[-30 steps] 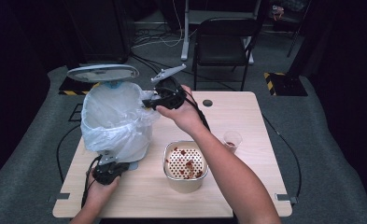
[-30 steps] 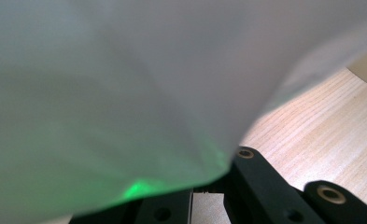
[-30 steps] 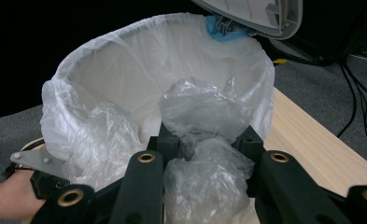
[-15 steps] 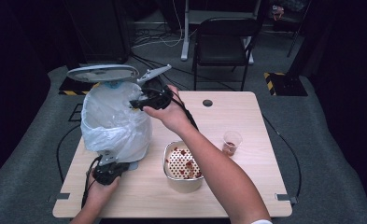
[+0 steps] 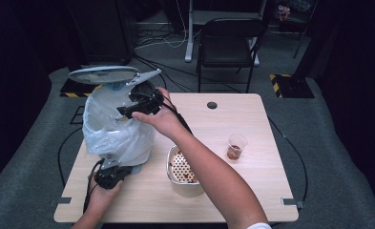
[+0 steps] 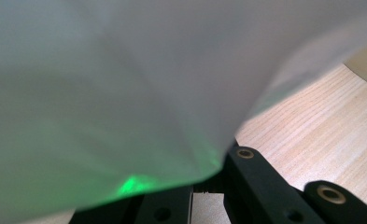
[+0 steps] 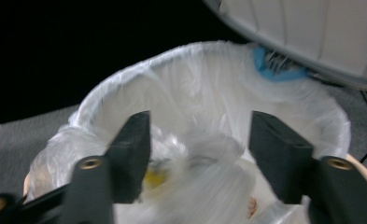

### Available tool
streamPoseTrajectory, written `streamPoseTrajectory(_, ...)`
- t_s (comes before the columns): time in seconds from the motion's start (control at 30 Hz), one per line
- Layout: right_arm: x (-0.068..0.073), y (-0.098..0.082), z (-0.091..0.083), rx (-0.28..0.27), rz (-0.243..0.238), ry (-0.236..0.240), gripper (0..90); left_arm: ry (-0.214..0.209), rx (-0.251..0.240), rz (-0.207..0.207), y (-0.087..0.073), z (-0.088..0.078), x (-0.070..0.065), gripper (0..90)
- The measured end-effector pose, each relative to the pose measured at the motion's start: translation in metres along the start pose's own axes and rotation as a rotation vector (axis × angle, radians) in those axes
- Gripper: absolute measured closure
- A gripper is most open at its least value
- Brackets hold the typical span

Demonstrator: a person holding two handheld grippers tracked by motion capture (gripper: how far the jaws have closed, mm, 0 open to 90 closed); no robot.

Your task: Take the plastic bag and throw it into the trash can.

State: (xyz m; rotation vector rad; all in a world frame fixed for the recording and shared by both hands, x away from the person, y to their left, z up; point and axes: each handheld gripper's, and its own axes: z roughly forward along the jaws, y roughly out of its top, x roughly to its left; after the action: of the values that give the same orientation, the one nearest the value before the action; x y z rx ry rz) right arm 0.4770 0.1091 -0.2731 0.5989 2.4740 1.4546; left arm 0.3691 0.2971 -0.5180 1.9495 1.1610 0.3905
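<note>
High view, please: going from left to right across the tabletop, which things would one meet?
Bin lined with a white bag → metal container with a perforated insert → small clear cup.

Table lit from above, surroundings dark; both gripper views blurred.

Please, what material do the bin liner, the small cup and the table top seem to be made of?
Liner: thin plastic film, it seems; whitish, translucent, wrinkled and a little glossy.
Cup: probably clear plastic, though glass is possible; its reddish-brown contents show through the wall.
Table: light wood or a wood-look laminate, matte; fine parallel grain lines show in the left gripper view.
</note>
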Motion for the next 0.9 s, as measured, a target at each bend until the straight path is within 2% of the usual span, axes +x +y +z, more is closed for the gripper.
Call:
streamPoseTrajectory(0.07, 0.000, 0.002, -0.003, -0.032, 0.008, -0.009, 31.5, 0.000, 0.001, 0.001, 0.000, 0.000, 0.000, 90.0)
streamPoseTrajectory(0.2, -0.001, 0.005, -0.009, -0.040, -0.003, -0.022, 30.6, -0.004, -0.003, -0.007, 0.000, 0.000, 0.000, 90.0)
streamPoseTrajectory(0.4, -0.004, -0.001, -0.016, -0.007, -0.025, -0.031, 34.3, 0.000, -0.011, -0.016, 0.000, 0.001, -0.001, 90.0)
streamPoseTrajectory(0.47, -0.006, -0.005, -0.019, 0.001, -0.020, -0.036, 34.6, -0.002, 0.001, -0.002, 0.000, 0.000, 0.000, 90.0)
streamPoseTrajectory(0.63, -0.013, -0.016, -0.032, 0.016, -0.013, -0.056, 34.6, -0.003, -0.008, -0.016, 0.000, 0.000, 0.000, 90.0)
streamPoseTrajectory(0.67, -0.014, -0.019, -0.036, 0.016, -0.011, -0.062, 34.7, 0.002, -0.003, -0.007, 0.000, 0.000, 0.000, 90.0)
streamPoseTrajectory(0.7, -0.016, -0.021, -0.041, 0.014, -0.007, -0.070, 34.8, 0.006, 0.031, 0.051, 0.001, -0.002, 0.004, 90.0)
streamPoseTrajectory(0.73, -0.019, -0.026, -0.050, 0.018, -0.005, -0.086, 35.1, -0.003, 0.014, 0.012, 0.000, -0.001, 0.002, 90.0)
streamPoseTrajectory(0.77, -0.019, -0.026, -0.050, 0.018, -0.005, -0.086, 35.1, -0.003, 0.014, 0.012, 0.000, -0.001, 0.002, 90.0)
streamPoseTrajectory(0.8, -0.021, -0.029, -0.054, 0.022, -0.003, -0.099, 35.5, -0.014, -0.006, 0.002, 0.000, 0.000, 0.001, 90.0)
streamPoseTrajectory(0.9, -0.027, -0.040, -0.066, 0.033, 0.003, -0.124, 36.4, -0.014, -0.008, -0.003, 0.000, 0.000, 0.001, 90.0)
